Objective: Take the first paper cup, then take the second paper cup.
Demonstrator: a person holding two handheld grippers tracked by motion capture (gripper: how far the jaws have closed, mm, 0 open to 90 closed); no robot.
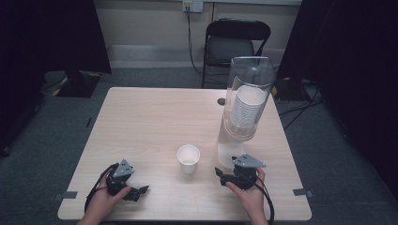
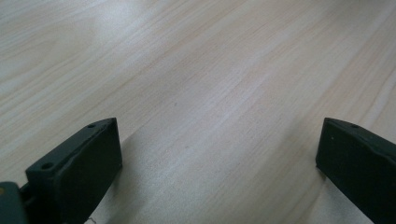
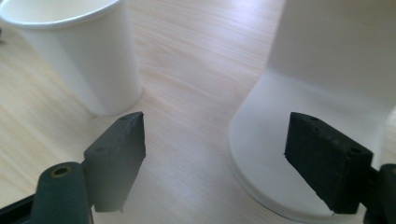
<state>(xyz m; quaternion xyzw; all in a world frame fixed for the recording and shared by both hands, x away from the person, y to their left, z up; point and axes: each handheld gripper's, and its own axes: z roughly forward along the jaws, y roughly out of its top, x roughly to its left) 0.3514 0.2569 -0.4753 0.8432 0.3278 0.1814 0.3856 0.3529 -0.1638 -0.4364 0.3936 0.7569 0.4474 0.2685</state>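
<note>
1. Your left gripper [image 1: 141,190] rests released near the table's [image 1: 150,117] lower-left edge, open wood ahead of it.
2. Your right gripper [image 1: 219,173] stands unclenched and empty, lower centre-right, just beside the dispenser's [image 1: 237,140] base.
3. One smooth white paper cup [image 1: 188,158] stands upright at centre, apart from both grippers.
4. One clear plastic tube holds a ribbed cup stack [image 1: 245,110].

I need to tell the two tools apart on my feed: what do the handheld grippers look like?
The two look alike. The left gripper and right gripper are black handheld units, each topped by a grey three-cornered plate with a black cable trailing back toward the person. Their jaws are thick, matte black rectangular blocks with small round screw holes. No sleeves show in the high view; the hands are ungloved.
</note>
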